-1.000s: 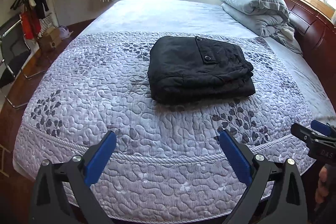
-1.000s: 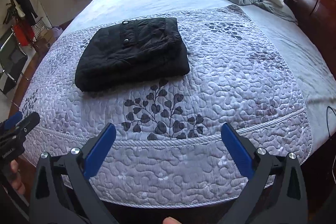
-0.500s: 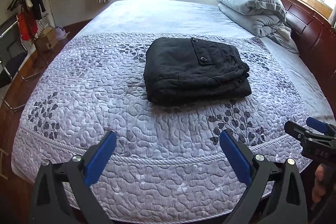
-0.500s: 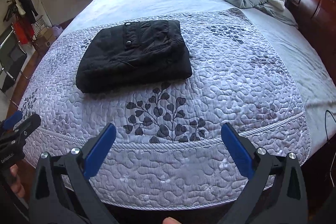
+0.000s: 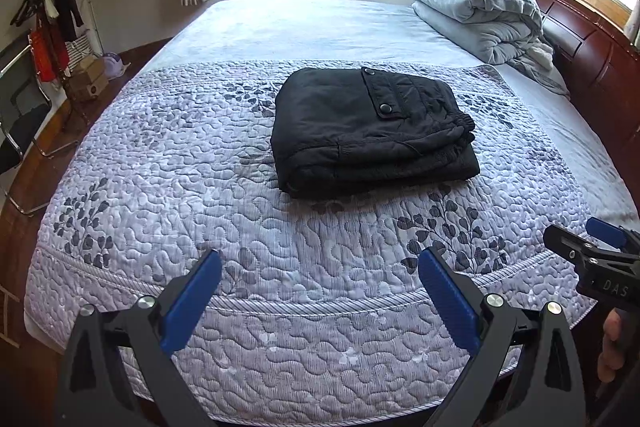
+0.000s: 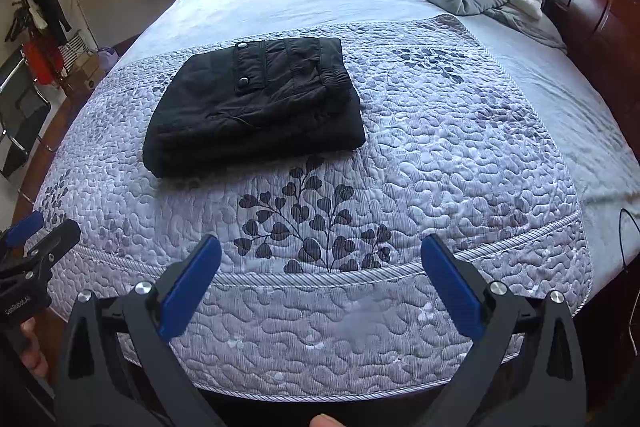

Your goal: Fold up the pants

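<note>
At the left, the left tongs [image 5: 320,291] are held spread wide and empty above the near edge of the bed [image 5: 304,355], well apart from the pants. The black pants [image 5: 372,135] are seen folded into a compact, thick bundle on the quilted spread in the middle of the bed, with a buttoned pocket flap on top and the elastic waistband turned to the right. The fabric is judged soft, padded and fairly light, likely to slump if lifted by one corner, so the stacked layers are best pinched together at the near folded edge on both sides. At the right, the right tongs [image 6: 320,287] are likewise spread wide and empty. Compared with a second ago, the bundle is unchanged, and only a slight shift of both views is noted.
</note>
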Demonstrator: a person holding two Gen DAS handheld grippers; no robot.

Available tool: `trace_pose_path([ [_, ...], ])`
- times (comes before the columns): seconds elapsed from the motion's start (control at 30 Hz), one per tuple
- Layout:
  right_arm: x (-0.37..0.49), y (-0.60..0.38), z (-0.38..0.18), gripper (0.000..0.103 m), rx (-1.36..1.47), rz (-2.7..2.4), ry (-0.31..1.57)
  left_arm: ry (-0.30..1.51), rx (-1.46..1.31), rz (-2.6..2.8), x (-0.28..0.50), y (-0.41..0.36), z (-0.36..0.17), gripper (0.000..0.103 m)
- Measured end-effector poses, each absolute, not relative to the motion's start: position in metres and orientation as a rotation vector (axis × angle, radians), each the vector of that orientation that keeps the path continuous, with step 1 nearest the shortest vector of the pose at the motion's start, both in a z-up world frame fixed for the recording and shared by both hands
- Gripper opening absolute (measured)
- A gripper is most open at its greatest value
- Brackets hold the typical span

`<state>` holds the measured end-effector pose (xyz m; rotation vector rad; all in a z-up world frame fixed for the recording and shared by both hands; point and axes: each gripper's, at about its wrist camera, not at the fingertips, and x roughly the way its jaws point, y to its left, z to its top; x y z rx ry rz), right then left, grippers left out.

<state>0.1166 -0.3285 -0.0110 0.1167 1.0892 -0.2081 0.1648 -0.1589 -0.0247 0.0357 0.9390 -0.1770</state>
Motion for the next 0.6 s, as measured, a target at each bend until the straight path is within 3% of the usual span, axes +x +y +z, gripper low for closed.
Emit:
trace_pose_path([
  [0.6, 0.117, -0.3303, -0.012, 0.1, 0.116, -0.212, 1.091, 0.95, 0.044, -0.177, 0.1698, -0.1597, -0.0277, 0.099],
])
